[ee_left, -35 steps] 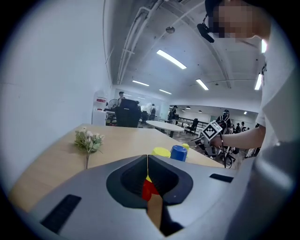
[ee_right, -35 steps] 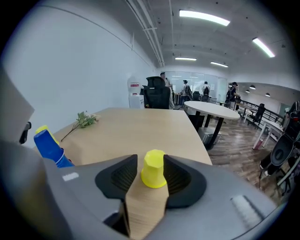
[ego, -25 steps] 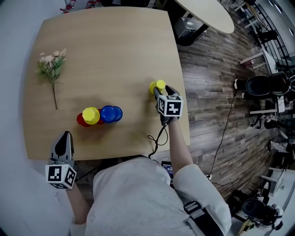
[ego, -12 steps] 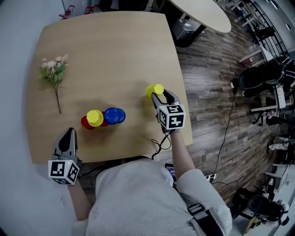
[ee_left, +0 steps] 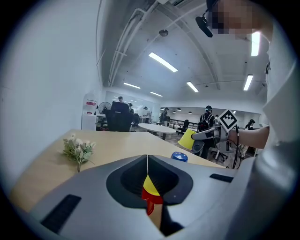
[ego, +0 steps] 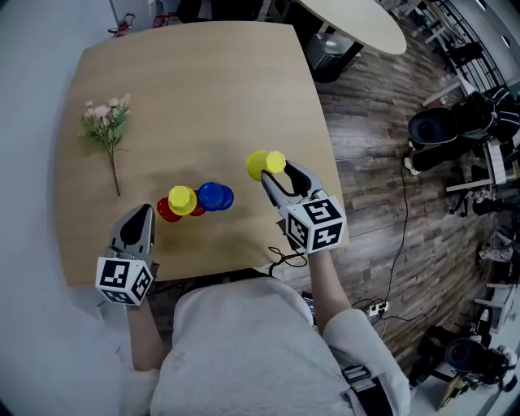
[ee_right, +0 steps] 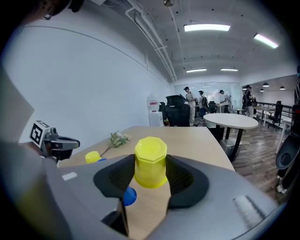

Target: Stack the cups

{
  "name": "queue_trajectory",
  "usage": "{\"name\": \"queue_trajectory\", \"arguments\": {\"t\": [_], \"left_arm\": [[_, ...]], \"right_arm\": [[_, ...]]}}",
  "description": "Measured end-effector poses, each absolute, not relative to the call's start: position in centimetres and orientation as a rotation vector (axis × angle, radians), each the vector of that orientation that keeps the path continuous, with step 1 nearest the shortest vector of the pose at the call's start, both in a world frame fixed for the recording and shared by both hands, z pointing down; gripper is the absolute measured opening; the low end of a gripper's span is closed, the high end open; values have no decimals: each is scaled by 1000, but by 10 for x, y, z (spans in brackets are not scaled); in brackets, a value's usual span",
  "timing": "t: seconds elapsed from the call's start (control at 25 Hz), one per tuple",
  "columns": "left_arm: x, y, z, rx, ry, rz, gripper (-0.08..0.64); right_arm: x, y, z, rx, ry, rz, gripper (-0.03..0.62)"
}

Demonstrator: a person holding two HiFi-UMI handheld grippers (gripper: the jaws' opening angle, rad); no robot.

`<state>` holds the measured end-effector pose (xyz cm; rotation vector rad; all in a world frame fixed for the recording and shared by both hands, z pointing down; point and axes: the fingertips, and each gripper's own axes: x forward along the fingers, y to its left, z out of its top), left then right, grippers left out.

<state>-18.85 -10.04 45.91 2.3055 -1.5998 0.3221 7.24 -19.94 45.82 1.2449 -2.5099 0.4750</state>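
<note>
Near table edge, person's side: right gripper [ego: 276, 174] has its jaws clamped on an upturned yellow cup [ego: 266, 163]; the jaws have just been closing, with that cup between them. Cup is off the tabletop, tilted, base facing away from the gripper.

Left gripper [ego: 142, 214]: jaws pressed together, nothing between them. It sits low at the near left of the table [ego: 203, 81], pointing toward the cup group.

Cup group, mid-table, all upside down: second yellow cup [ego: 181, 199] on top of a red cup [ego: 166, 212]; blue cup [ego: 216, 196] just beside them on the right gripper's side, between the pair and the lifted cup.

Markings: each gripper carries a marker cube [ego: 315, 223] with black-and-white square patterns; left marker cube [ego: 124, 280] likewise. Pattern only, not legible as text.

Surroundings: flower sprig [ego: 108, 128] lies flat on the far left of the table, well apart from the cups. Black cable [ego: 280, 253] trails from the right gripper over the table edge. Wood-plank floor [ego: 366, 146] to the right; round white table [ego: 357, 20] and dark office chair [ego: 443, 130] beyond.
</note>
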Motion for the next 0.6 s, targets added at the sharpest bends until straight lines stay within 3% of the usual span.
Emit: {"name": "queue_trajectory", "arguments": {"t": [0.6], "left_arm": [[-203, -96, 449, 2367, -1536, 262, 12]], "right_arm": [[-24, -148, 400, 997, -2627, 425, 215]]}}
